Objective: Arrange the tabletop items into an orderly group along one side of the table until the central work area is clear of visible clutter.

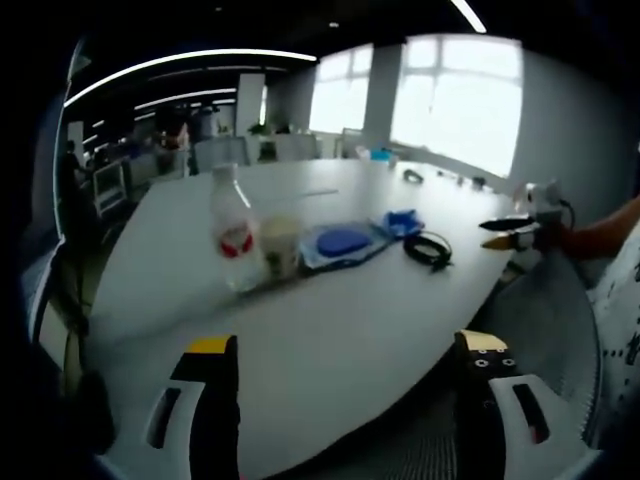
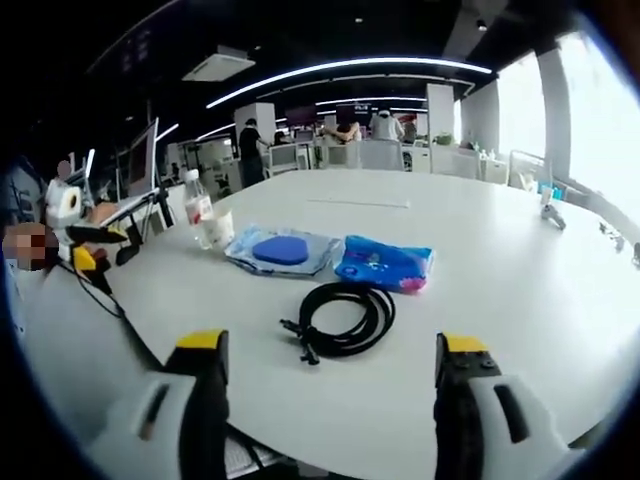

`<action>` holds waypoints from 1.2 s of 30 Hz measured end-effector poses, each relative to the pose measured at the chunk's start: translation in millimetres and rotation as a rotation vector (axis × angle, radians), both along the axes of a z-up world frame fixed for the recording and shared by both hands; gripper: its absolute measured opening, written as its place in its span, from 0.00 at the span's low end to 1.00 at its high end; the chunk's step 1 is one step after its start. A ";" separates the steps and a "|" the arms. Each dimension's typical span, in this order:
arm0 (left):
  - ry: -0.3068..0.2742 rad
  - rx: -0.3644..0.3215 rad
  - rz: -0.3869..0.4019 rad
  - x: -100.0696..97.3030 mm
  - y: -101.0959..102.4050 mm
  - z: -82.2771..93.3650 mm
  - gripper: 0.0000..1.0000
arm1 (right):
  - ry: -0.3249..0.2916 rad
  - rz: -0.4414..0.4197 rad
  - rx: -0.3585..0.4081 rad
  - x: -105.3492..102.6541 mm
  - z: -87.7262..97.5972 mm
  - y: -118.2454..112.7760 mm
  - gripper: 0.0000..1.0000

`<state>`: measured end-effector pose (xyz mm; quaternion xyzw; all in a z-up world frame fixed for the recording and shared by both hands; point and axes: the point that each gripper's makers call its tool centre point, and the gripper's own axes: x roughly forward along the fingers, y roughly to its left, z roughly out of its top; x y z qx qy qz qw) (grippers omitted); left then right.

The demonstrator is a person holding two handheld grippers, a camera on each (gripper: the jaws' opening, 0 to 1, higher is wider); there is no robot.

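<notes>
Right gripper view: we are facing the coiled cable dead ahead of our spread-apart fingers (the left gripper, also parted, is hanging farther off).

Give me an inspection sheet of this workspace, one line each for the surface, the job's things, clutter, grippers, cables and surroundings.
Surface: white table, mostly bare.
Job's things: water bottle upright beside a paper cup; clear pouch with a blue pad; blue packet; all near one edge.
Clutter: small items by the far edge, too small to name.
Grippers: left gripper and right gripper both open, holding nothing, above the near edge.
Cables: coiled black cable, loose, in front of the blue packet.
Surroundings: open office with bright windows, ceiling light strips, people standing in the background.
</notes>
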<state>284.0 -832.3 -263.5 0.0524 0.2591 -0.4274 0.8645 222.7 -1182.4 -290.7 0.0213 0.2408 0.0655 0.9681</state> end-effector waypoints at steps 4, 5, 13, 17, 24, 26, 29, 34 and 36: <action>-0.003 -0.005 -0.003 0.3 0.2 1.0 0.87 | 0.001 -0.003 -0.003 -0.8 0.8 -1.0 0.83; -0.001 -0.005 -0.003 0.3 0.3 0.6 0.87 | 0.001 -0.003 -0.003 -1.1 1.0 -1.1 0.83; 0.015 -0.027 -0.008 -0.3 2.5 -1.4 0.93 | 0.010 0.002 -0.014 -3.8 1.3 -2.2 0.81; 0.032 -0.049 -0.009 0.0 3.8 -2.6 0.95 | 0.011 0.006 -0.019 -4.2 2.2 -2.3 0.80; 0.045 -0.054 -0.032 1.0 3.3 -1.6 0.93 | 0.004 0.011 -0.026 -1.9 5.3 -1.5 0.80; 0.048 -0.056 -0.037 2.9 2.5 0.0 0.92 | 0.008 0.012 -0.023 -1.5 5.4 -0.2 0.80; 0.042 -0.063 -0.045 7.3 1.1 3.3 0.92 | 0.008 0.016 -0.026 -0.9 5.5 1.0 0.80; 0.044 -0.061 -0.057 11.3 -0.8 1.7 0.91 | 0.015 0.012 -0.024 -1.2 4.6 0.7 0.79; 0.046 -0.063 -0.057 12.8 -0.3 1.0 0.91 | 0.015 0.009 -0.028 -1.5 4.5 -0.1 0.79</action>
